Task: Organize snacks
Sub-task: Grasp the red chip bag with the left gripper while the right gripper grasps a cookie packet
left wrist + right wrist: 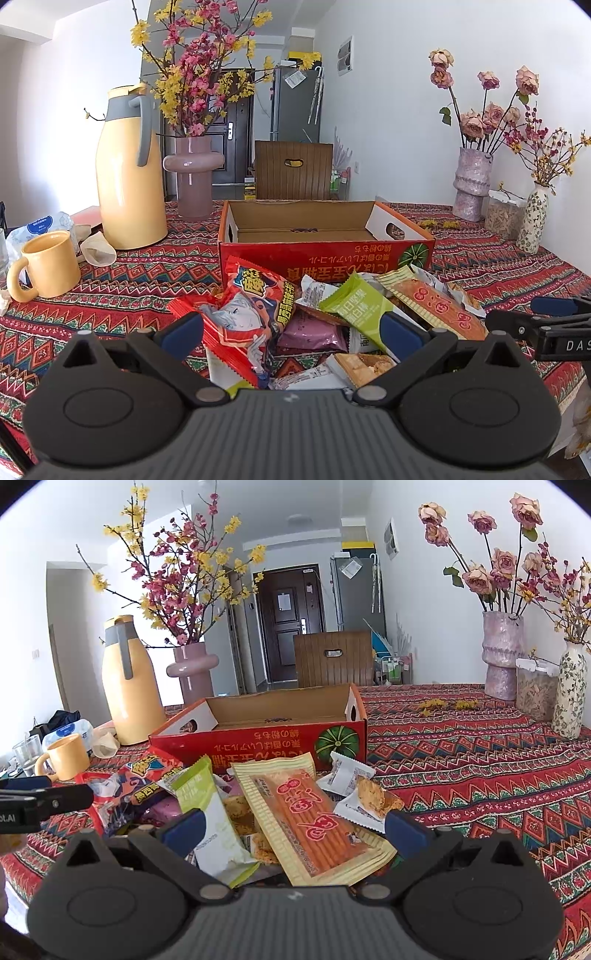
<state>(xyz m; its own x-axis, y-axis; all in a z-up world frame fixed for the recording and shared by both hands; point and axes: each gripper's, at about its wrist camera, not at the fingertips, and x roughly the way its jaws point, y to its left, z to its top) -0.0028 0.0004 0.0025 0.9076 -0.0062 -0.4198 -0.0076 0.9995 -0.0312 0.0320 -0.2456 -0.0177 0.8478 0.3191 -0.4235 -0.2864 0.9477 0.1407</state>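
Your left gripper (291, 332) and right gripper (293, 829) look alike: ribbed grey body, black linkage arms with silver pivot pins, and blue pads (183, 331) on the fingers.

The pile of snack packets (317, 325) lies on the table (122, 295), near the viewer. Just behind it stands the open cardboard box (325, 240). To the far left of the box stand the thermos jug (129, 173) and a vase (194, 173); the mug (48, 264) is nearer, left. On the far right stand two vases (502, 653) and a jar (535, 690).
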